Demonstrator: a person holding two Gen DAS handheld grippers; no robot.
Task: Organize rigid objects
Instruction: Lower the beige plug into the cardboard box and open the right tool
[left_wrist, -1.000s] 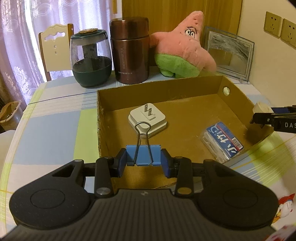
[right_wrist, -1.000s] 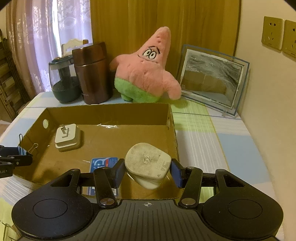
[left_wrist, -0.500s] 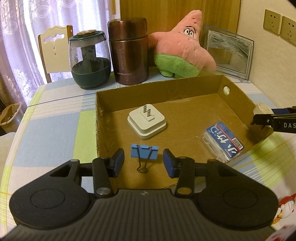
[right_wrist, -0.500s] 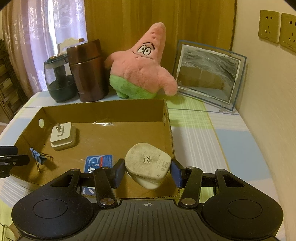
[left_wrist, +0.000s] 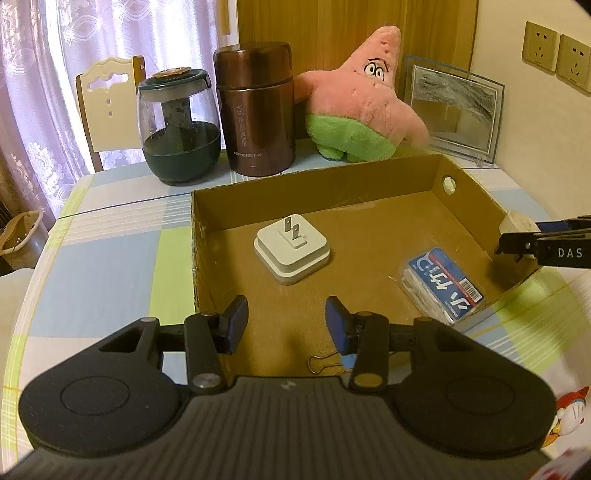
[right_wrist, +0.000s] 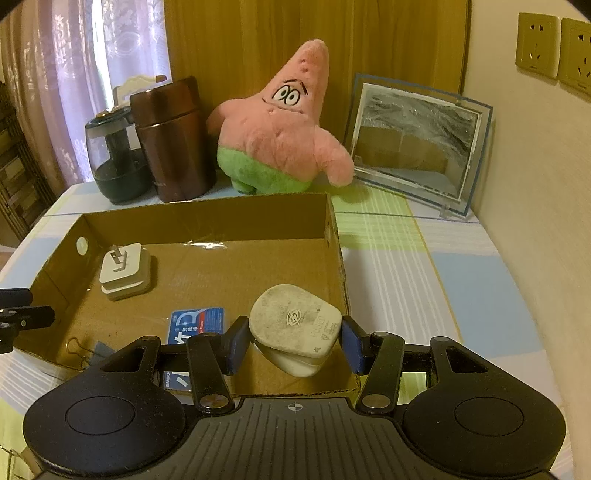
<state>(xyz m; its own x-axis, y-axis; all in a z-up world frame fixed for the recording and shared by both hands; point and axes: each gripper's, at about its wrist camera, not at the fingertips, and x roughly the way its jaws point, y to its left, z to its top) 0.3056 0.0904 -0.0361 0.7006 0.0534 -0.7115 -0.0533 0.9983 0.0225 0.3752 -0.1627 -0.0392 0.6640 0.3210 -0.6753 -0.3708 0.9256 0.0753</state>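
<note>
A brown cardboard box (left_wrist: 317, 181) (right_wrist: 207, 214) lies on the checked tablecloth. Inside it are a white plug adapter (left_wrist: 291, 249) (right_wrist: 125, 271), a blue-labelled packet (left_wrist: 443, 284) (right_wrist: 197, 321) and a blue binder clip (right_wrist: 92, 349), whose wire handle (left_wrist: 323, 360) shows just under my left gripper. My left gripper (left_wrist: 286, 323) is open and empty above the box's near wall. My right gripper (right_wrist: 291, 341) is shut on a dirty white plug (right_wrist: 295, 326) and holds it above the box's near right corner; it also shows in the left wrist view (left_wrist: 517, 223).
At the table's back stand a glass jar with a dark base (left_wrist: 179, 125), a brown metal flask (left_wrist: 256, 110), a pink star plush (left_wrist: 362, 107) and a glass picture frame (left_wrist: 454, 107). A chair (left_wrist: 107, 107) is behind the table. A wall with sockets (right_wrist: 535, 44) is on the right.
My left gripper opened and let go of the blue binder clip, which dropped onto the box floor near the front wall. The right gripper kept holding the white plug over the box.
</note>
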